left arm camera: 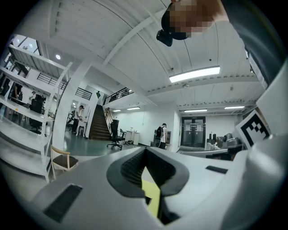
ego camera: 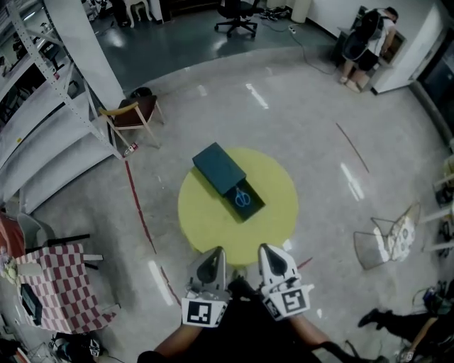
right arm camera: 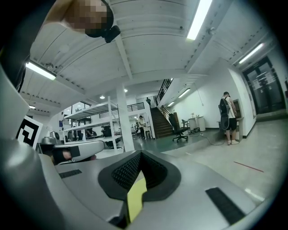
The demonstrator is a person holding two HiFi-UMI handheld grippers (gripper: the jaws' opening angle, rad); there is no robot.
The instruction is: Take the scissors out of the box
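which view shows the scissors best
The head view: the blue-handled scissors lie in the open dark box on the yellow table. Both gripper views look out across the room and show only a yellow sliver of table, no scissors.

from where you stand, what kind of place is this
Probably a big open lab or workshop hall, not a home: tall metal shelving beside a polished hard floor, a wheeled office chair standing in the open, and a staircase up to a railed upper level.

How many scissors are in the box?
1: blue-handled scissors lie in the open near end of the box on the yellow table. Its covered part may hide more.
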